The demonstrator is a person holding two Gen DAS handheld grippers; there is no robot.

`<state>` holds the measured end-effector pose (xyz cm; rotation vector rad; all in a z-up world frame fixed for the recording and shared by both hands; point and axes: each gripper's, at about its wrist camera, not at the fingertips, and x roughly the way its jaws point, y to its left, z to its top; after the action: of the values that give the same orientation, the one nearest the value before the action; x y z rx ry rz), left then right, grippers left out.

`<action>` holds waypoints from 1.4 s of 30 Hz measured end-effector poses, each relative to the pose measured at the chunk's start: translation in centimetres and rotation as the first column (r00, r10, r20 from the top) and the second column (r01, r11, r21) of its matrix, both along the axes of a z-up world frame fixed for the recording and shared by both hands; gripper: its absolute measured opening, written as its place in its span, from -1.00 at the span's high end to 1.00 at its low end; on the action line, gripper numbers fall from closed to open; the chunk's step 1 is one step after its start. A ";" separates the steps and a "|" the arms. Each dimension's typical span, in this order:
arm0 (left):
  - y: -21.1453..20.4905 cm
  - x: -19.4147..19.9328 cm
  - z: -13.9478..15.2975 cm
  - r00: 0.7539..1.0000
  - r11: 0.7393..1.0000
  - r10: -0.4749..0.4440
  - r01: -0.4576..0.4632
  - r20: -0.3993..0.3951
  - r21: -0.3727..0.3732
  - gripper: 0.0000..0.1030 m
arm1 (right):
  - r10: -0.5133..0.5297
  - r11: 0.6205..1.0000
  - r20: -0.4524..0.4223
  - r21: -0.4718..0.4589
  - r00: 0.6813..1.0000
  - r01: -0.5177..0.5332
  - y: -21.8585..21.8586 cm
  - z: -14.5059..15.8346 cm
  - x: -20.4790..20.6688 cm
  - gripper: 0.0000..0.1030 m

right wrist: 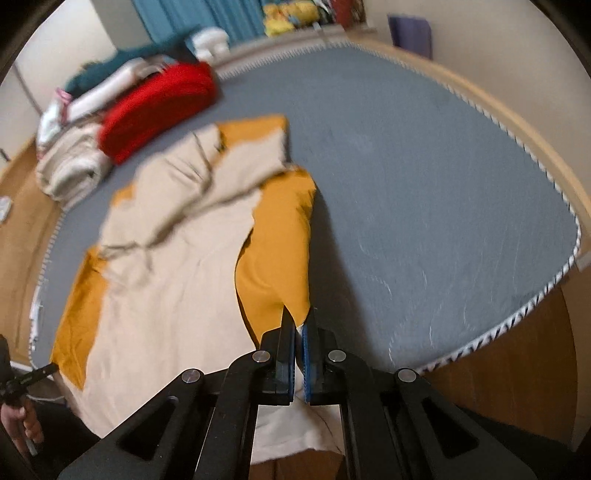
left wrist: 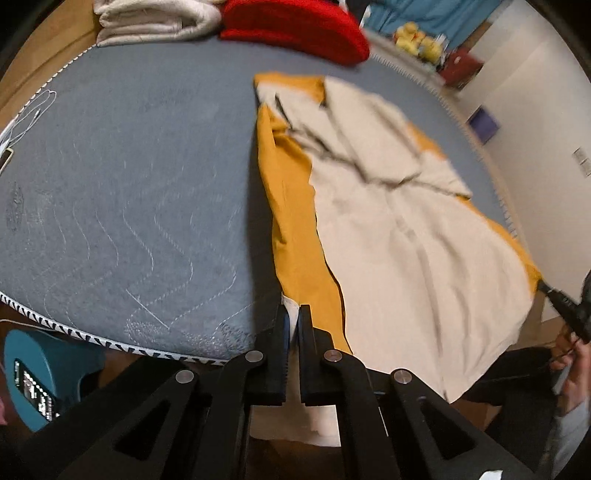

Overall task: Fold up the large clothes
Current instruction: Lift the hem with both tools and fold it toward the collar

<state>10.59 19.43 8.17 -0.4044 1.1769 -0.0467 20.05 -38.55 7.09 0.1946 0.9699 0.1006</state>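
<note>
So the garment (left wrist: 406, 229) is a big mustard-yellow piece with a cream lining showing, spread on the grey quilted mattress (left wrist: 129, 184). In the left wrist view it fills the right half of the frame, and its long axis runs from the upper middle down to the lower right; in the right wrist view it sits left of centre and runs from the upper middle to the lower left. A yellow side panel is flipped along the edge nearest each tool. The left tool (left wrist: 293, 314) is clenched on a cream corner of the hem at bottom centre, and the right tool (right wrist: 299, 325) is pinched tight on the other hem corner, cloth hanging below both. The far end is rumpled and a bit blurred. Beyond it, at the top of the frame, sit a red folded item (left wrist: 295, 29) and a cream folded stack (left wrist: 155, 22), apart from the garment. The mattress beside the garment is bare
</note>
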 end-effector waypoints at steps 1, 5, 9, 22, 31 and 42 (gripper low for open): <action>0.8 -0.4 0.6 1.000 1.000 0.006 -0.005 0.013 -0.023 0.95 | 0.017 1.000 0.035 0.010 0.999 -0.017 0.3 1.4 -0.5 0.94; 2.2 -2.3 3.1 0.999 0.995 0.017 -0.011 0.052 -0.102 0.96 | 0.058 0.998 0.146 0.022 0.988 -0.062 0.4 5.2 -2.7 0.96; 2.2 -5.4 5.8 0.997 0.993 -0.016 0.026 0.080 -0.119 0.96 | 0.063 0.997 0.177 0.042 0.982 -0.071 -0.6 7.9 -4.9 0.96; 3.5 -3.4 4.4 0.999 0.979 0.005 0.004 0.045 -0.203 0.96 | -0.026 0.992 0.143 0.129 0.989 0.007 -5.4 8.3 -5.8 0.96; 7.0 12.0 -3.4 0.998 0.984 0.054 -0.058 -0.028 -0.166 0.96 | -0.029 0.999 -0.025 0.045 0.999 0.030 -4.7 0.3 12.4 0.96; 10.4 16.3 -9.7 0.977 0.937 0.184 -0.207 -0.107 -0.282 0.74 | -0.086 0.994 -0.175 0.049 0.981 0.096 -3.8 -6.8 21.7 0.90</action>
<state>26.92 29.86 -1.49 -0.7903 1.2059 -0.0322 41.71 -42.37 0.31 0.3040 1.1300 0.0271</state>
